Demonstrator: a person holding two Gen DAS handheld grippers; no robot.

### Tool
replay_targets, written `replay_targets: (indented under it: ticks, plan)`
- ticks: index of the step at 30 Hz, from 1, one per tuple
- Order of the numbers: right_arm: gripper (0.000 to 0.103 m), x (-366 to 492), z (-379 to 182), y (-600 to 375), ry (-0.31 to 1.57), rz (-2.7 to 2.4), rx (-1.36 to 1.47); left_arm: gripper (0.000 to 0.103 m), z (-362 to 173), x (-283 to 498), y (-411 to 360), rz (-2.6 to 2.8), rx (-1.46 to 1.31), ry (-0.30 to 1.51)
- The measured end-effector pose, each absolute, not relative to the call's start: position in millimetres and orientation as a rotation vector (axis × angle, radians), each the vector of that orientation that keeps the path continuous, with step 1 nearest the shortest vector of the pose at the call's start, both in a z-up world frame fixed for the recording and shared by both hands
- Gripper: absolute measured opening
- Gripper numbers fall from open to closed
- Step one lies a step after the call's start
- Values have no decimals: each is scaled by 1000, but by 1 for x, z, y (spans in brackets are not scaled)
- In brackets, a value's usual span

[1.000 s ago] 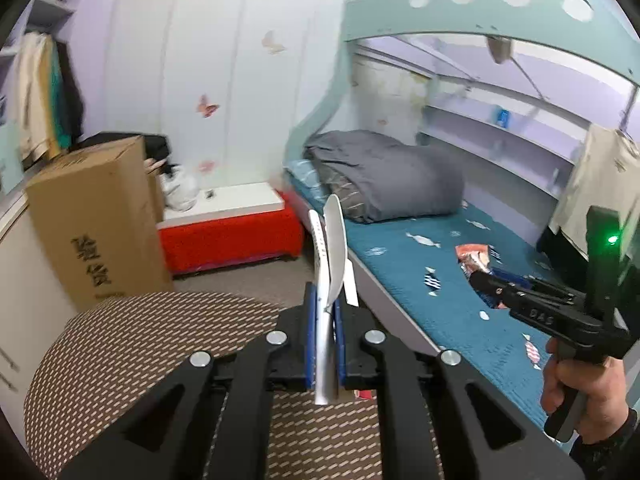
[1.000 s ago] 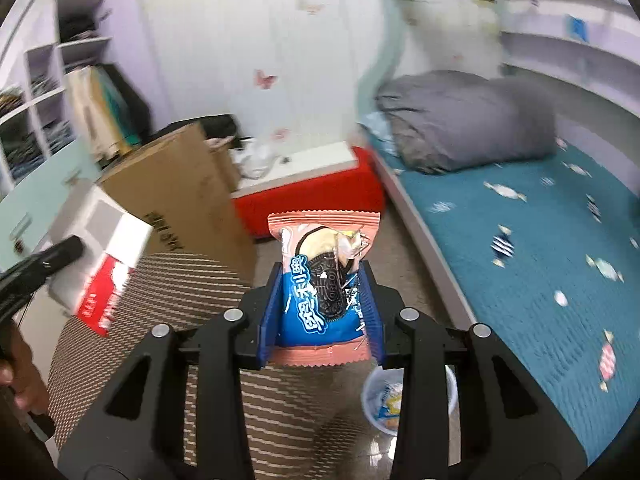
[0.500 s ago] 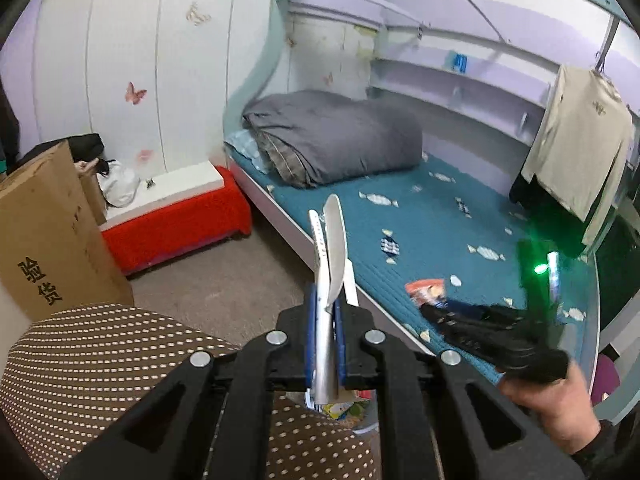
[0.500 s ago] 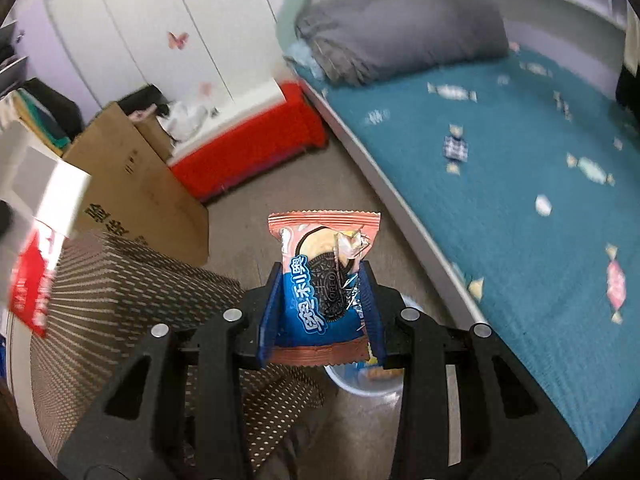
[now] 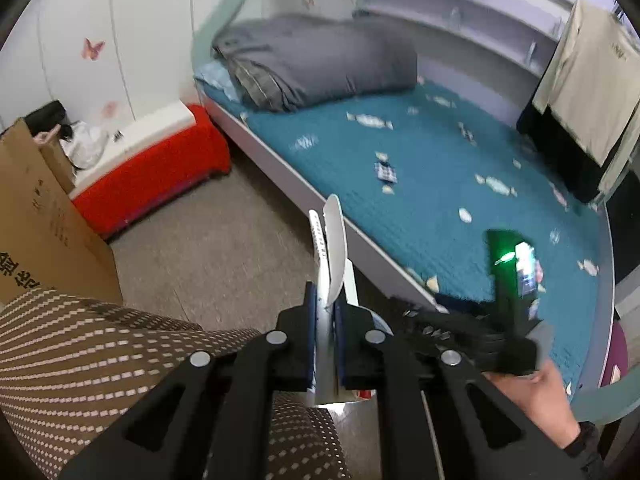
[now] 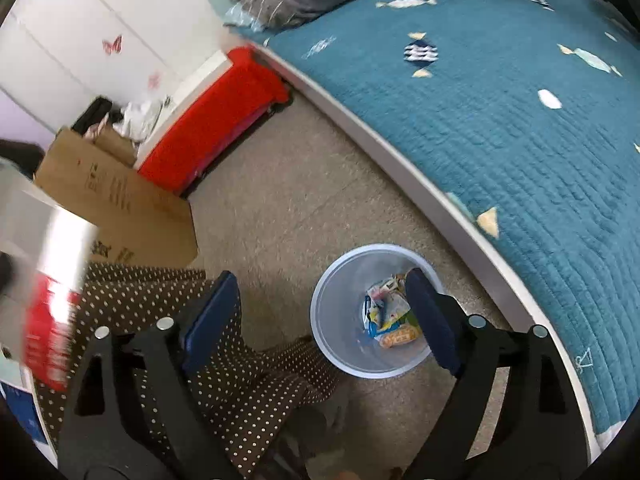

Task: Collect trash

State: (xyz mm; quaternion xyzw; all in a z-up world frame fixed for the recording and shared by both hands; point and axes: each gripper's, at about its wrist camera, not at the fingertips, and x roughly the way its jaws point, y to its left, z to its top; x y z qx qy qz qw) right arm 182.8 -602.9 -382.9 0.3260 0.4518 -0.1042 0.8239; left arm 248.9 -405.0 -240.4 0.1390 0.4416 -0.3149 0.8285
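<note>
Hovering above the pale blue trash bin, the right tongs are swinging apart with nothing between them; wrappers already lie inside the bin. The left tongs are clamped on a flat white-and-red box, which sits off to the side of the bin. Let go there and the box would likely land on the floor or the dotted cushion.

Open floor around the bin — bed edge seemingly close beside.
</note>
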Motion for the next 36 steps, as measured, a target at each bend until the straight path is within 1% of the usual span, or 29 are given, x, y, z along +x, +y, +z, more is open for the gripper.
replay_targets:
  ticks: [8, 9, 10, 11, 12, 13, 14, 16, 18, 23, 28, 36]
  plan:
    - [86, 155, -351, -629, 876, -266, 704, 9, -280, 259, -449, -715, 390, 1049]
    - [87, 154, -347, -630, 868, -267, 699, 12, -283, 259, -453, -720, 403, 1058]
    - [87, 152, -344, -631, 863, -266, 696, 12, -287, 259, -458, -725, 417, 1069]
    - [87, 151, -341, -631, 858, -266, 693, 21, -292, 260, -462, -729, 432, 1088]
    - [87, 149, -337, -632, 851, -266, 691, 49, -296, 261, -465, -724, 441, 1104]
    - [87, 148, -334, -631, 847, -265, 692, 68, -296, 263, -466, -714, 439, 1104]
    - [88, 145, -331, -630, 841, -262, 692, 95, -293, 263, -463, -681, 427, 1074]
    - [90, 142, -326, -627, 832, -259, 687, 97, -286, 263, -459, -661, 403, 1036]
    - [90, 139, -321, -622, 823, -252, 684, 97, -280, 262, -454, -666, 392, 1049]
    - [96, 129, -303, -607, 795, -244, 675, 97, -252, 251, -430, -621, 353, 986]
    - [97, 119, -279, -588, 781, -248, 632, 97, -216, 232, -400, -602, 312, 905]
    - [97, 101, -219, -547, 738, -250, 549, 98, -153, 185, -346, -551, 264, 740]
